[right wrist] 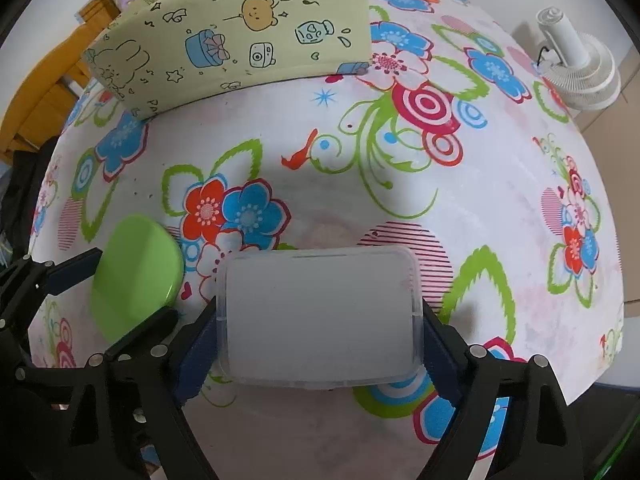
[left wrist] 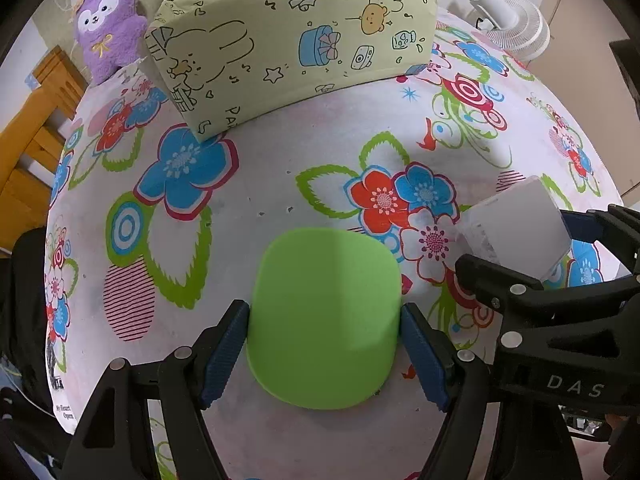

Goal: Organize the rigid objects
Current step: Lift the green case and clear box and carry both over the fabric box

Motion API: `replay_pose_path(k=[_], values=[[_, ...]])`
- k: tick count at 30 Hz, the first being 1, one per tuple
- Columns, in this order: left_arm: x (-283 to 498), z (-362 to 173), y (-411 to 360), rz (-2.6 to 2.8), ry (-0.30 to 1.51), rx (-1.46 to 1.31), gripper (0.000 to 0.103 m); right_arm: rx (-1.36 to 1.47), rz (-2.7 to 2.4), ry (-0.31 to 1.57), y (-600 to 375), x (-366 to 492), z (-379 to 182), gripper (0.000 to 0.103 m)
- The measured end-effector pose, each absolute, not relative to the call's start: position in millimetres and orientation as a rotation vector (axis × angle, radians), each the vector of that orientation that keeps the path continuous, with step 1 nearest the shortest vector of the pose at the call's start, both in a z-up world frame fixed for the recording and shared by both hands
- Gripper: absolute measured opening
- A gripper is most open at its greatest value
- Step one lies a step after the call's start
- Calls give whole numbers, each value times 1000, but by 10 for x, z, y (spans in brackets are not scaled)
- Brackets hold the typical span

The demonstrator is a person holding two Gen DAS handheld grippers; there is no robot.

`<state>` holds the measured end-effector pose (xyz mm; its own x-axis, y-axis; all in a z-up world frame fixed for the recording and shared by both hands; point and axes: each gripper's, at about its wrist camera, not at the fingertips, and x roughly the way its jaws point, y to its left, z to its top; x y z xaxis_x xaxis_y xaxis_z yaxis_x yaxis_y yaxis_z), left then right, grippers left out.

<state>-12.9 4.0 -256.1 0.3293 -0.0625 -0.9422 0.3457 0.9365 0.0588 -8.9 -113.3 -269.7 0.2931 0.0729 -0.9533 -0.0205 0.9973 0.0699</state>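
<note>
My left gripper (left wrist: 324, 344) is shut on a flat green rounded lid (left wrist: 324, 316), held over the flowered tablecloth (left wrist: 240, 184). My right gripper (right wrist: 320, 332) is shut on a translucent white plastic box (right wrist: 320, 316). In the left wrist view the box (left wrist: 516, 228) and the right gripper (left wrist: 560, 248) show at the right. In the right wrist view the green lid (right wrist: 136, 276) and the left gripper (right wrist: 116, 284) show at the left. The two held things are side by side and apart.
A pale green cartoon-print storage box (left wrist: 288, 44) stands at the back of the table. A purple plush toy (left wrist: 108, 20) sits behind it at the left. A white fan (right wrist: 576, 68) stands at the right. A wooden chair (left wrist: 36, 120) is beyond the left edge.
</note>
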Motion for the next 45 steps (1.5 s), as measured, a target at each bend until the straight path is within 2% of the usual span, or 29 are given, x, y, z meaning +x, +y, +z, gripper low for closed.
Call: replay_pose_path(k=[45], values=[[144, -1300, 6, -175, 1043, 154, 78, -14, 174, 1036, -1077, 224, -1236, 89]])
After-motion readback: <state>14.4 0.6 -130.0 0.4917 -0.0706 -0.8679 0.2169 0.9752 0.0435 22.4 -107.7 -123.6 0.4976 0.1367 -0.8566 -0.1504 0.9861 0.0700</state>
